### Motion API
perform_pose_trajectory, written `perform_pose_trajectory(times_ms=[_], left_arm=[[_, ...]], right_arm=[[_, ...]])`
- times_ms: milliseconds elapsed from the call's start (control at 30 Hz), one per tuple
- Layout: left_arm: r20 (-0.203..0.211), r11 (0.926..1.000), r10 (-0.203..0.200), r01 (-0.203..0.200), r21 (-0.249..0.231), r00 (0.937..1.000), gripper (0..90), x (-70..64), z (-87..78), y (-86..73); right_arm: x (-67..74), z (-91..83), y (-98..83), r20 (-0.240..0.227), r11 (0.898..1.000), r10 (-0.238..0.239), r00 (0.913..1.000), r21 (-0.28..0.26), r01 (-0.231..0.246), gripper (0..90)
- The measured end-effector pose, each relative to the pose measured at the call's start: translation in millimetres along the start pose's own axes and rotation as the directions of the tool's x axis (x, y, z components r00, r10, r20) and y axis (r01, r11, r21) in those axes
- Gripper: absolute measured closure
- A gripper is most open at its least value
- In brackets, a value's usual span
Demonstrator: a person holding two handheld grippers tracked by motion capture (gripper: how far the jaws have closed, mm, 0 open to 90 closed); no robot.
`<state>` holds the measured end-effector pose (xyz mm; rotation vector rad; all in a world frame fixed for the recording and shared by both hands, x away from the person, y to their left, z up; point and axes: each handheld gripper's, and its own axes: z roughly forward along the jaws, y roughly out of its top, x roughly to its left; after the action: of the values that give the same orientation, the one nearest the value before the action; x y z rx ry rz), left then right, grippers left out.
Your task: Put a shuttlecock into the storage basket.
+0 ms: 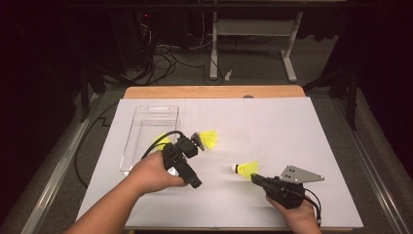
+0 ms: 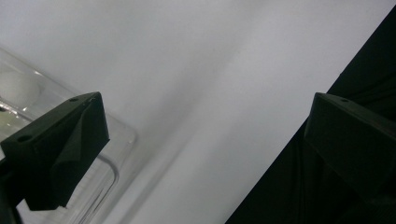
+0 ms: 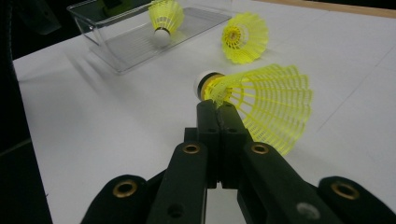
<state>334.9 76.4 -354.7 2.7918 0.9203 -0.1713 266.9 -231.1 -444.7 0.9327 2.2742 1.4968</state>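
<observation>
right claw [image 3: 217, 109] pinches yellow shuttlecock [image 3: 261, 102]; left claw [image 1: 187, 163] open by clear tray [image 1: 146, 122].

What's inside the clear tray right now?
The clear tray holds one yellow shuttlecock, standing on its white cork. In the high view the left gripper and its hand cover part of the tray's near end, so anything lying there is hidden.

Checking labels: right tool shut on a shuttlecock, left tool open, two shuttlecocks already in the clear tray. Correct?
One thing is off: the clear tray holds one shuttlecock, not two, as the right gripper view shows. Another lies on the table beside it. The rest stands.
</observation>
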Motion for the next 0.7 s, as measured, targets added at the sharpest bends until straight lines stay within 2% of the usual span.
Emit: perform_pose_trajectory(times_ms=[133,300,700], left_arm=[[0.017,0.9998,0.02,-0.02,0.0,0.9996,0.9,-5.8,4.3,4.0],[0.018,0.9988,0.048,-0.049,0.006,0.9987,1.0,-11.2,11.7,8.2],[0.036,0.9955,0.088,-0.09,0.031,0.9954,2.6,-19.8,30.1,16.8]], right_arm=[[2.6,2.5,0.0,-0.022,1.0,-0.01,0.9997,0.009,0.01,90.0],[5.4,5.6,-0.1,-0.043,1.0,-0.016,0.9989,0.016,0.017,90.0],[14.4,12.8,1.7,-0.117,1.0,-0.006,0.9931,0.013,0.008,90.0]])
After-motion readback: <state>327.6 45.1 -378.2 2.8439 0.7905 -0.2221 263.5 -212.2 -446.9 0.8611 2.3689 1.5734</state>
